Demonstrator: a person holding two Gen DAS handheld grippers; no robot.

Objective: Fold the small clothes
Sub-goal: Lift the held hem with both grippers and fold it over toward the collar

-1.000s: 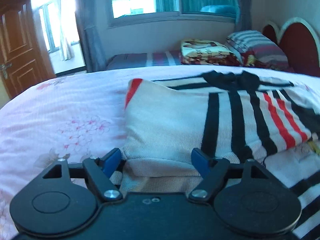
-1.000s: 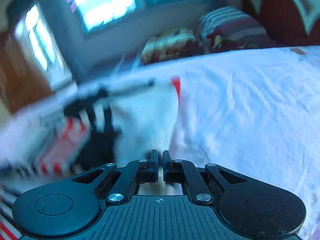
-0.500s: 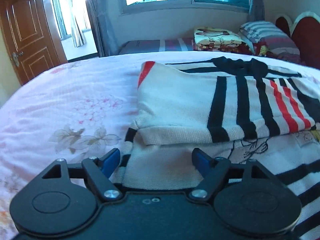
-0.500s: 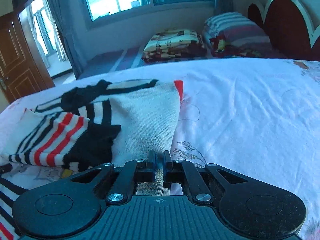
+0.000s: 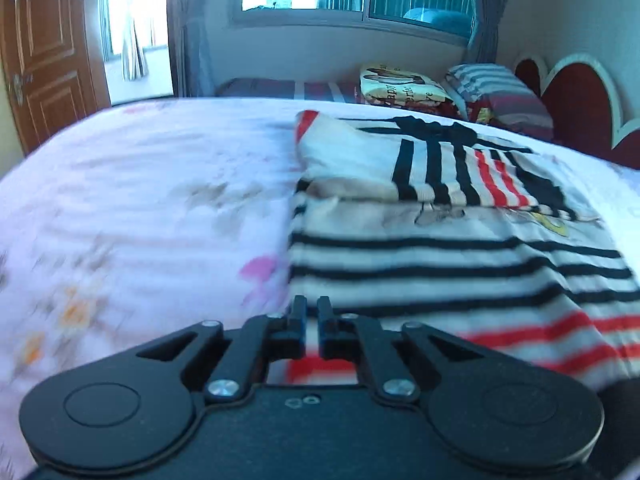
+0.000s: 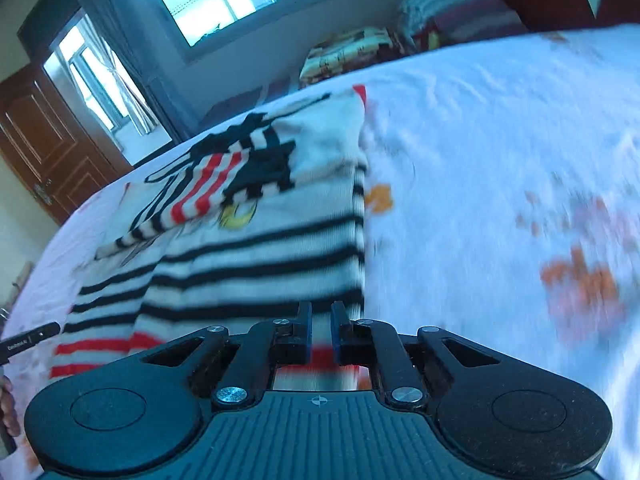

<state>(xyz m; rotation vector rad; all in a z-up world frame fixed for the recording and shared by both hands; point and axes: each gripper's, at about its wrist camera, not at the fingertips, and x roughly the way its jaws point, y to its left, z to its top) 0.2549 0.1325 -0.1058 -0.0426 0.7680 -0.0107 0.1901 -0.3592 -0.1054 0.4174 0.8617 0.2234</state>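
Observation:
A small cream sweater (image 5: pixel 440 248) with black and red stripes lies flat on the bed, both sleeves folded in over its chest. It also shows in the right wrist view (image 6: pixel 260 240). My left gripper (image 5: pixel 312 312) is nearly shut at the sweater's near left hem corner, with striped fabric between the jaws. My right gripper (image 6: pixel 321 316) is nearly shut at the near right hem corner, with fabric between the jaws. The hem edge itself is hidden under both grippers.
The pink floral bedsheet (image 5: pixel 140 208) spreads to the left of the sweater and, in the right wrist view (image 6: pixel 500 160), to its right. Pillows and a folded blanket (image 5: pixel 404 84) lie beside the red headboard (image 5: pixel 576 104). A wooden door (image 5: pixel 44 48) stands at far left.
My left gripper went from open at the folded sleeve to nearly shut at the hem. My right gripper let go of its sleeve and drew back to the hem. Both views pulled back.

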